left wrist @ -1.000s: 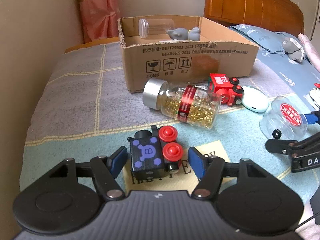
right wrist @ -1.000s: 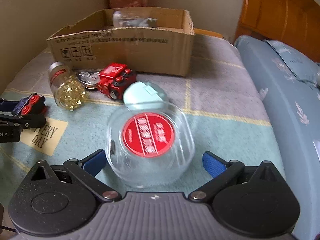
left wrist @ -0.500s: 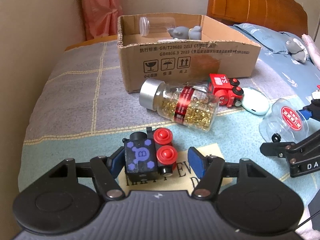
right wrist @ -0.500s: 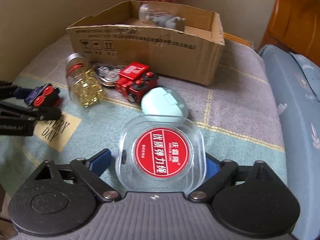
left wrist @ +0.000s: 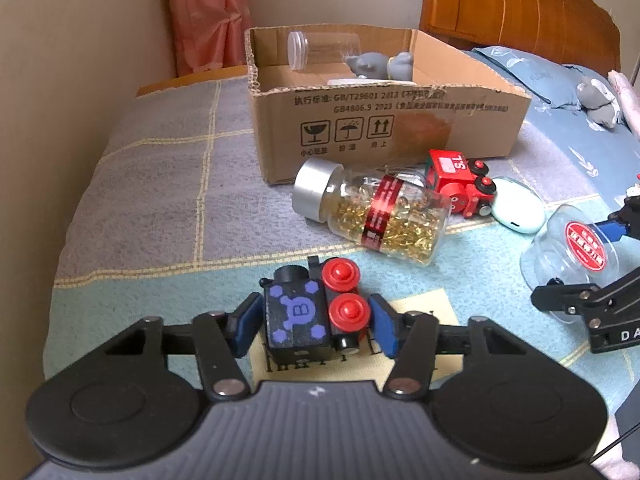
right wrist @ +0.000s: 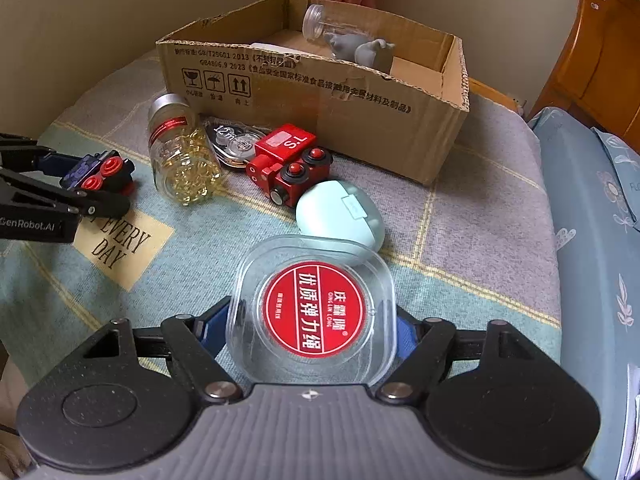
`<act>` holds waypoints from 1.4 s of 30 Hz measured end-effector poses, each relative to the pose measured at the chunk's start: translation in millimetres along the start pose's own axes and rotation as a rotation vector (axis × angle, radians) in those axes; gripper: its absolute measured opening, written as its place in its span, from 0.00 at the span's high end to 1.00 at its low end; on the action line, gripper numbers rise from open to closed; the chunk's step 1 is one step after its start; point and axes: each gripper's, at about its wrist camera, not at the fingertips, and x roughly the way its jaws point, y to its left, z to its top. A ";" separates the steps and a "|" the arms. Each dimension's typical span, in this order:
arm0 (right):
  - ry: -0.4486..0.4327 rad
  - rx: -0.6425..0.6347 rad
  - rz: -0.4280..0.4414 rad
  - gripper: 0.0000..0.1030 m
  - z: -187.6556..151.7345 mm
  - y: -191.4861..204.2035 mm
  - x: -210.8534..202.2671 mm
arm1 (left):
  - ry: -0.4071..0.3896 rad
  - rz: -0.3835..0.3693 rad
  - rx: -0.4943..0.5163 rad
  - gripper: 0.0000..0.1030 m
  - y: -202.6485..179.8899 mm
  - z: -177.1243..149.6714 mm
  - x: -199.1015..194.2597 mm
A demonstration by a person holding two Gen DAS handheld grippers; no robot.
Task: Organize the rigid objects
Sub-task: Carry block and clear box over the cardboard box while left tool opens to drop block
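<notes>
My landmark is the grey-and-teal checked bedspread (left wrist: 152, 184); behind its far edge I see a pink pleated curtain (left wrist: 208, 16); to its right lies a blue leaf-print pillow (left wrist: 532, 72), backed by an orange wooden headboard (left wrist: 512, 8).

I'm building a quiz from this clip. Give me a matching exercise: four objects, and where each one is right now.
1. black toy train
2. clear plastic case
3. pill bottle
4. grey figurine

A. inside the cardboard box
B. lying on the bedspread
C. between the right hand-held gripper fingers
D. between the left hand-held gripper fingers

Pairs: 1-D, 2-C, 3-B, 4-A
</notes>
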 end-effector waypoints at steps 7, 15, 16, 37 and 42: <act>-0.011 -0.009 0.010 0.22 -2.0 -1.9 -6.4 | 0.027 -0.019 0.040 0.53 3.6 2.9 -2.3; -0.020 -0.028 0.013 0.22 -2.6 -8.0 -22.2 | 0.046 -0.045 0.101 0.53 6.2 8.3 -18.7; -0.022 -0.031 0.014 0.22 -2.5 -8.4 -24.4 | 0.044 -0.046 0.109 0.53 5.8 9.9 -22.1; -0.157 -0.053 0.032 0.22 29.9 -34.7 -73.9 | -0.074 -0.106 0.240 0.53 -14.3 77.5 -71.5; -0.188 -0.063 0.022 0.22 45.6 -41.4 -78.2 | -0.098 -0.106 0.259 0.53 -14.7 104.4 -68.4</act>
